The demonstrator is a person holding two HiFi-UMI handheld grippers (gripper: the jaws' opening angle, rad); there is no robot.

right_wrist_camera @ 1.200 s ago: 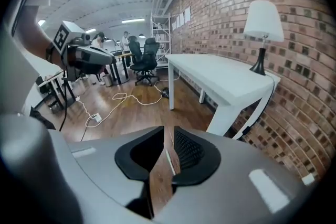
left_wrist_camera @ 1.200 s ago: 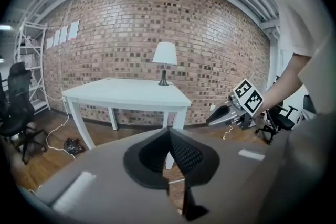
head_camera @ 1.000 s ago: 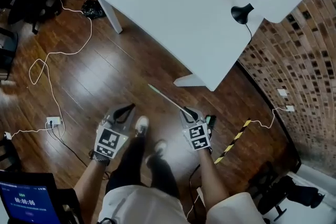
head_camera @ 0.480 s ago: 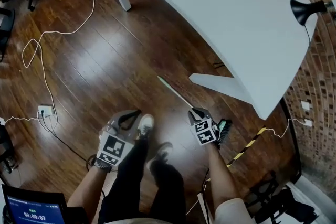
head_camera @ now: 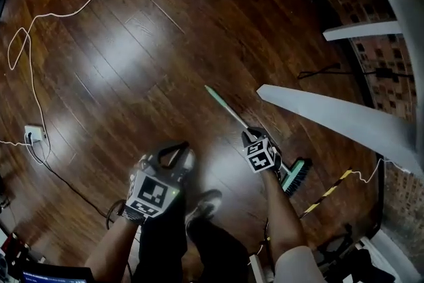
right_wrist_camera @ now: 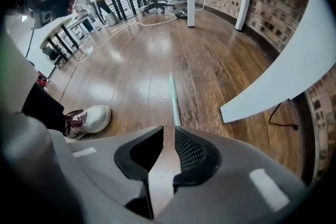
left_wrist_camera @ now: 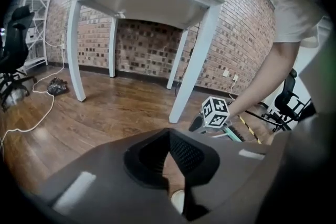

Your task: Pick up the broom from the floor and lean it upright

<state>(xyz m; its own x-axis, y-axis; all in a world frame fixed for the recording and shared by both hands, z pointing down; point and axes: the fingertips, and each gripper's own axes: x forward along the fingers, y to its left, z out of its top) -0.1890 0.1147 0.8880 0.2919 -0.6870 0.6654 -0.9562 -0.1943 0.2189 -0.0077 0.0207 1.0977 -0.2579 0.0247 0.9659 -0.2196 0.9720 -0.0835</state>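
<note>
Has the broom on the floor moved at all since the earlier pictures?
No. The broom still lies flat on the floor, its handle tip just left of the table's white foot as before; only the camera has come closer.

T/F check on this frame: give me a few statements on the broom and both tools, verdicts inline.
1. The broom lies flat on the wood floor. True.
2. The right tool is clamped on the broom handle. False: its jaws stand apart with bare floor between them, and the handle runs ahead of them on the floor.
3. The left tool holds nothing. True.
4. The brush head is at the end farther from the person. False: it is the nearer end.
5. A white cable trails across the floor. True.
</note>
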